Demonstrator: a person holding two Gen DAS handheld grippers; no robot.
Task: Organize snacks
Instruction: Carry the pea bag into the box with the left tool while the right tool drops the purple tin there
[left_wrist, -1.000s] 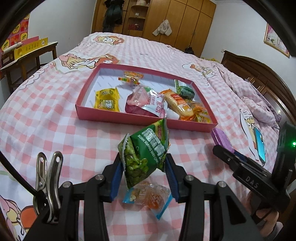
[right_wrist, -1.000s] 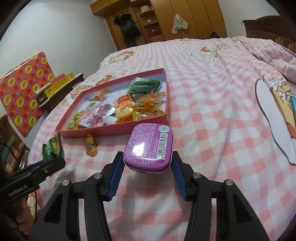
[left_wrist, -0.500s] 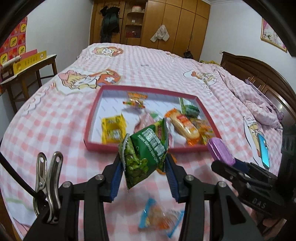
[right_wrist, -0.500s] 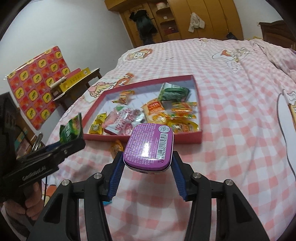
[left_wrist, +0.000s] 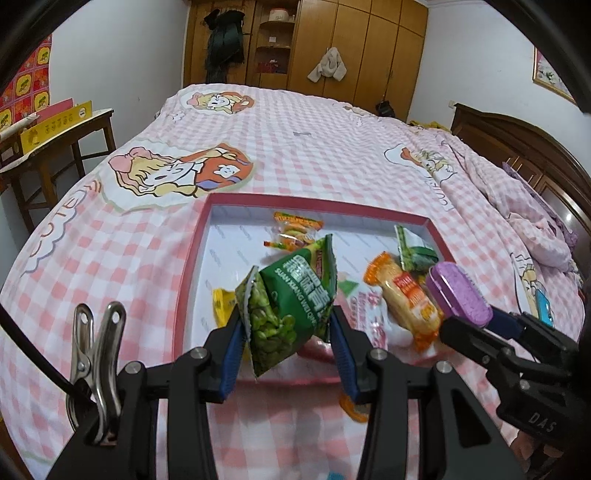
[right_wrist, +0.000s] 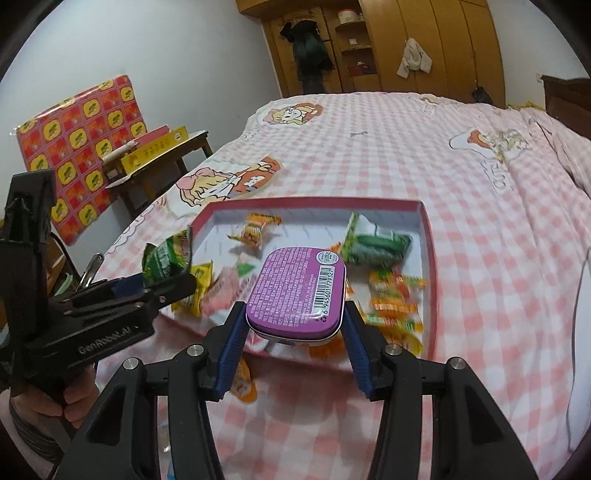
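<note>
My left gripper (left_wrist: 286, 328) is shut on a green bag of peas (left_wrist: 291, 302), which hangs above the near left part of the red tray (left_wrist: 192, 266). My right gripper (right_wrist: 295, 314) is shut on a flat purple tin (right_wrist: 297, 293), label side up, over the tray's (right_wrist: 430, 258) near edge. Each gripper shows in the other's view: the tin (left_wrist: 460, 291) at the right, the pea bag (right_wrist: 168, 260) at the left. Inside the tray lie several wrapped snacks, among them a green pack (right_wrist: 375, 243) and an orange bar (left_wrist: 406, 299).
The tray sits on a pink checked bedspread (left_wrist: 332, 147). An orange snack (right_wrist: 243, 384) lies on the bedspread just before the tray. A wooden side table (left_wrist: 55, 147) stands left of the bed, a wardrobe (left_wrist: 332, 48) behind it. A hand (right_wrist: 74, 398) holds the left gripper.
Both grippers moved forward and up toward the tray, still holding the pea bag and the tin. The loose snacks on the bedspread have slid to the bottom edge of view.
</note>
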